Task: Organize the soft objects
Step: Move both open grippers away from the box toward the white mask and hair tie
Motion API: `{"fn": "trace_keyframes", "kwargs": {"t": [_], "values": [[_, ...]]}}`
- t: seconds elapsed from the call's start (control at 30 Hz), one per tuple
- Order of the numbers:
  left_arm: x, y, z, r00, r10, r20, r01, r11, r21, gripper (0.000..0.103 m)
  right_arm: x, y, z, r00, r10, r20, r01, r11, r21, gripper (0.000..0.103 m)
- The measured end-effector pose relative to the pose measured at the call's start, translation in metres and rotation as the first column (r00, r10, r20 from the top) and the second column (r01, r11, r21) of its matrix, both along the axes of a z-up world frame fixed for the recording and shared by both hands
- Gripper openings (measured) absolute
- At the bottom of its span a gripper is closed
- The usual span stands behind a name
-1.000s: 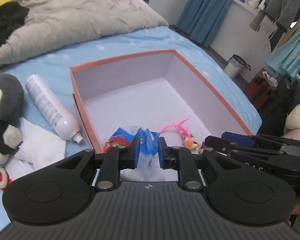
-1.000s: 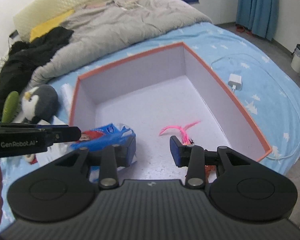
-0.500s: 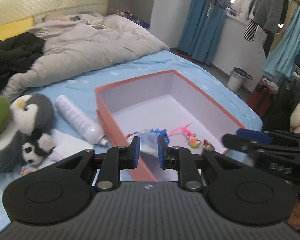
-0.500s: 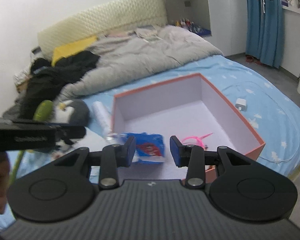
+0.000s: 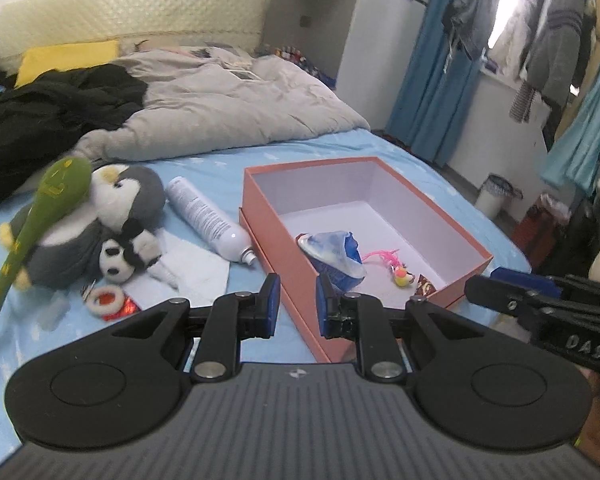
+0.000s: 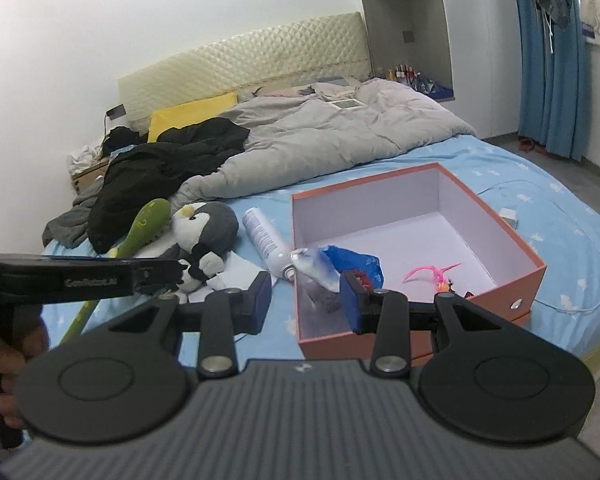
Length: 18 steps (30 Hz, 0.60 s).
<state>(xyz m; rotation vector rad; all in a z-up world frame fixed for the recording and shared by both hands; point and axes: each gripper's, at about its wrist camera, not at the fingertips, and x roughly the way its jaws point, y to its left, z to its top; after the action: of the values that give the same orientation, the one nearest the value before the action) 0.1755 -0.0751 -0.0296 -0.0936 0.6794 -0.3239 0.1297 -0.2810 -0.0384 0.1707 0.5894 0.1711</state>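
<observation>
My left hand-held gripper (image 5: 294,305) hangs over the near edge of the bed with its jaws a narrow gap apart and nothing between them. My right hand-held gripper (image 6: 302,301) is beside it, jaws somewhat wider, also empty; from the left camera I see its black body (image 5: 548,314) jutting in at the right edge.

Just past both sets of fingertips sits the orange box (image 5: 476,245), open-topped, its long axis running away from me and slightly rightward across the blue sheet (image 5: 204,168). Inside, at the near left corner, lies a crumpled blue-and-white bag (image 5: 334,254), leaning against the left wall. Next to it on the box floor is a small pink feathered toy (image 5: 384,258), its tail pointing toward the bag.

Left of the box, a white spray can (image 5: 206,218) lies on its side, nozzle toward me and touching a white cloth (image 5: 196,266). Further left, a grey penguin plush (image 5: 112,208) lies on its side with a small panda plush (image 5: 118,262) against it. A green stuffed snake (image 5: 40,216) stretches over the penguin, head up toward the grey duvet (image 5: 228,108), body trailing toward me.
</observation>
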Motion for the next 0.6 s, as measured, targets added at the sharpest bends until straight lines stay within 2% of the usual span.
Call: {"fn": "trace_keyframes", "kwargs": {"t": [0.13, 0.3, 0.4, 0.6], "values": [[-0.028, 0.007, 0.0, 0.999, 0.037, 0.035, -0.038, 0.999, 0.032, 0.021, -0.017, 0.011, -0.005, 1.0, 0.01, 0.008, -0.01, 1.0, -0.02, 0.041], [-0.056, 0.023, -0.005, 0.997, 0.073, 0.025, -0.073, 0.997, 0.013, 0.021, -0.033, 0.022, -0.014, 0.999, 0.043, -0.014, -0.043, 0.999, -0.022, 0.041], [-0.07, 0.038, -0.008, 0.996, 0.092, -0.004, -0.092, 0.995, -0.037, 0.021, -0.044, 0.028, -0.019, 0.998, 0.064, -0.025, -0.065, 0.998, -0.008, 0.041], [-0.101, 0.06, -0.012, 0.988, 0.155, -0.01, -0.156, 0.987, -0.032, 0.021, -0.062, 0.048, -0.025, 0.993, 0.117, -0.032, -0.117, 0.993, 0.014, 0.041]]}}
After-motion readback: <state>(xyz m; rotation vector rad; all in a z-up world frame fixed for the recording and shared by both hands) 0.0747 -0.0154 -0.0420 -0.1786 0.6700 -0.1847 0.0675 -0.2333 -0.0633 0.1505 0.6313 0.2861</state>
